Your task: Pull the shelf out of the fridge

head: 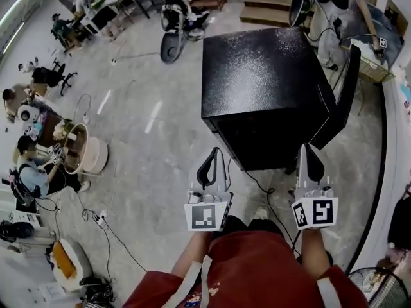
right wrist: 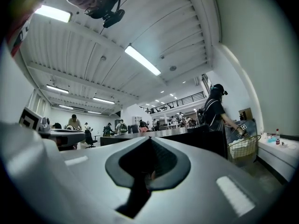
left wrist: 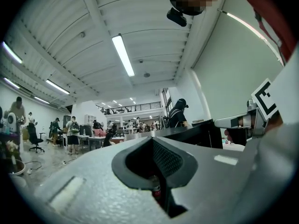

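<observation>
Though shut (empty), grippers (head: pixel 216 151) (head: pixel 307 147) near fridge (head: pixel 257 76).

The black box-shaped metal fridge (head: pixel 263 76) is set just ahead of the left gripper (head: pixel 214 154) and the right gripper (head: pixel 307 149), held side by side; its open door (head: pixel 340 101) is found beyond the right one.

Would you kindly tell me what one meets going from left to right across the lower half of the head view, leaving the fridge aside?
seated person → round tub → left gripper → right gripper
</observation>
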`<state>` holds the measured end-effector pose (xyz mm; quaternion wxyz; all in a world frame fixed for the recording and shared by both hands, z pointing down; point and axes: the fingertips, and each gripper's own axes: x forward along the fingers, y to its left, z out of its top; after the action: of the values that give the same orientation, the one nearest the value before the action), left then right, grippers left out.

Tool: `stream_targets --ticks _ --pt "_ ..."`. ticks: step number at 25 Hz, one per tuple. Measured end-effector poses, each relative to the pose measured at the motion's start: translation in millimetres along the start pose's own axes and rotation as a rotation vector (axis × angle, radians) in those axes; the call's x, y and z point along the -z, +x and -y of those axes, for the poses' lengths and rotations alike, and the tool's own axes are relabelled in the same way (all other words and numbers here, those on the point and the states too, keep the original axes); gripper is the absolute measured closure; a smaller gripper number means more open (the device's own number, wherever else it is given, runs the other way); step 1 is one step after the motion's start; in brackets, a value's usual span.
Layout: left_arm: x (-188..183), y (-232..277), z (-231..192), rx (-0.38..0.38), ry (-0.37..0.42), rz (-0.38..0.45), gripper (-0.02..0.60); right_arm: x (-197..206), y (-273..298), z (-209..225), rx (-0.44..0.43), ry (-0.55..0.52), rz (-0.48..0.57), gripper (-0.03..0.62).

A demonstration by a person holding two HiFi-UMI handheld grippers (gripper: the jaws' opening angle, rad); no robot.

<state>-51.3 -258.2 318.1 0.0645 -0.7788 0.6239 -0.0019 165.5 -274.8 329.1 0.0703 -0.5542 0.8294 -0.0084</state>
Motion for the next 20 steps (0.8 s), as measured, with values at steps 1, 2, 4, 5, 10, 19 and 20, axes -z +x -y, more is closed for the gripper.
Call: stream_targets --ticks 1,2,4,5,10,19,20 --pt "-2.0 2.5 -0.1 -0.011 -0.007 0.003 0.58 3.3 3.7 0.7 -0.007 0.005 -0.006 0.597" --pt "-2.4 4.3 -0.4 -0.021 -0.013 0.005 0.58 7.4 6.6 1.1 -0.014 0.009 -0.012 0.597" --pt "4.9 5.9 -2.6 -0.037 -0.018 0.007 0.58 18.3 12.7 0.4 -0.025 0.015 -0.026 0.597" --pt "11.1 6.7 -4.4 -0.044 -0.02 0.006 0.58 23.9 16.4 0.1 -0.03 0.019 -0.033 0.597" --pt "23.2 18.2 -10.3 -0.06 -0.032 0.033 0.58 43.7 35.7 5.7 -0.025 0.052 -0.045 0.597" --pt "56.6 27.2 -31.6 -0.071 -0.033 0.043 0.58 74.6 62.7 -4.3 -0.006 0.05 -0.067 0.597" --pt "56.3 26.8 -32.1 -0.069 -0.031 0.043 0.58 76.2 62.6 -4.2 -0.003 0.047 -0.071 0.597"
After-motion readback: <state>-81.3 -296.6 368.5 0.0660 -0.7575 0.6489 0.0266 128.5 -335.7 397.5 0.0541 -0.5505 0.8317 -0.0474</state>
